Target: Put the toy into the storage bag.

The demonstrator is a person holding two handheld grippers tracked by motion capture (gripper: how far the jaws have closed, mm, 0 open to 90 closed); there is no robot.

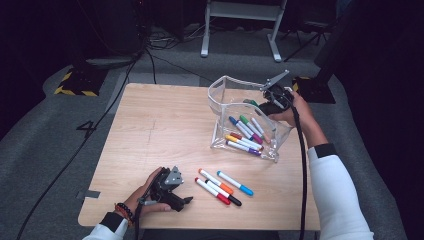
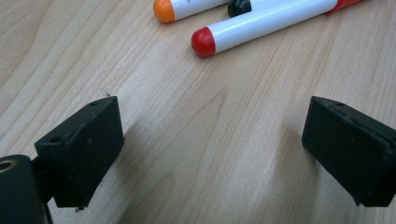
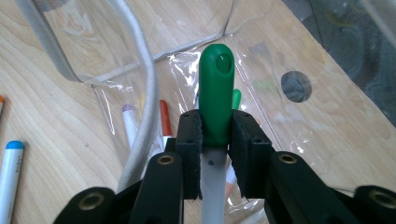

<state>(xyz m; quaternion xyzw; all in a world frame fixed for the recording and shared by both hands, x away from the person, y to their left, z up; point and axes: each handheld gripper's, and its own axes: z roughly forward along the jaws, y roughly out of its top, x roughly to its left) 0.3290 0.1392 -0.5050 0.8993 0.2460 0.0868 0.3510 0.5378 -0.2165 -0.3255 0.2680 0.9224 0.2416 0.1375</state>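
Note:
A clear plastic pouch stands open on the right of the wooden table, with several markers inside. My right gripper hovers over its mouth, shut on a green-capped marker. In the right gripper view the green-capped marker sticks out between the pads of my right gripper, pointing into the pouch. My left gripper rests near the front edge, open and holding nothing. In the left gripper view its jaws stand wide apart, and a red-capped marker lies just beyond them.
Several loose markers lie at the front centre: orange-capped, blue-capped, red-capped and black-capped. A blue-capped marker lies left of the pouch in the right gripper view. Cables run over the grey floor around the table.

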